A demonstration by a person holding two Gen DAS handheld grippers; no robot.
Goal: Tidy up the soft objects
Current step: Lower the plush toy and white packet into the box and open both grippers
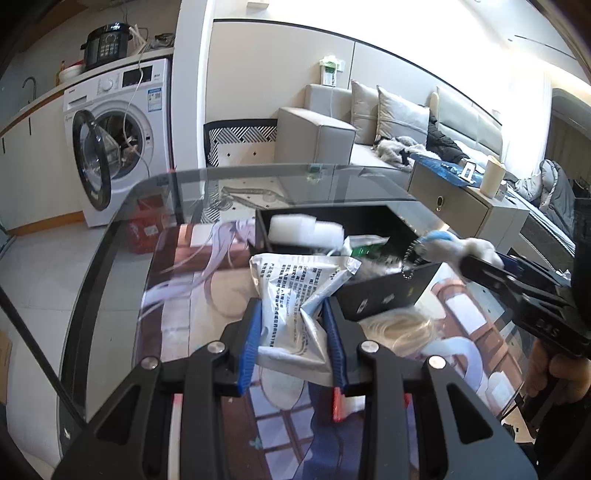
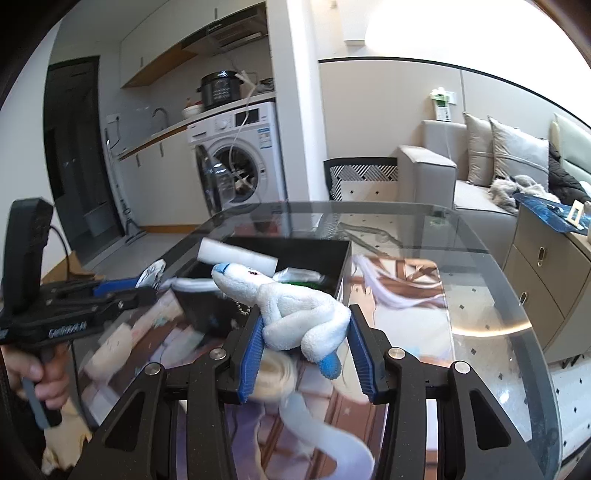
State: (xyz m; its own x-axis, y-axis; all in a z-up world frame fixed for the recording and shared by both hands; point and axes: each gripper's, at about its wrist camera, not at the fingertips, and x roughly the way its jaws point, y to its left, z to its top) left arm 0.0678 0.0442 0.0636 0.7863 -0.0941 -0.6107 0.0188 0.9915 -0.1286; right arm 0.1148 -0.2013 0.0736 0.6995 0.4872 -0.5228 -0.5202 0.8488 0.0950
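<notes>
Over a glass table (image 2: 480,280), the left gripper (image 1: 293,334) pinches a white printed pouch (image 1: 291,295) between nearly closed fingers, while the right gripper (image 2: 306,343), partly open, clasps a white plush toy (image 2: 295,314) beside a black box (image 2: 314,254) holding foam (image 2: 238,256). A coiled white band (image 1: 397,326) lies nearby.

Setting: private home, open-plan apartment combining kitchen, laundry and living area.
- Front-loading washing machine (image 1: 122,140), door open, built in under a kitchen worktop (image 2: 162,134).
- Electric pressure cooker (image 1: 107,44) standing on top of the washer.
- Curved sink tap (image 2: 159,112); wall cupboards and range hood (image 2: 232,31) above.
- Beige sofa (image 2: 439,173) with grey cushions (image 2: 517,155) and clothing thrown across it.
- Chair with striped black-and-white back (image 1: 240,138).
- Glass-topped counter (image 2: 480,277) over a printed anime mat.
- Low cabinet with drawers (image 2: 543,273).
</notes>
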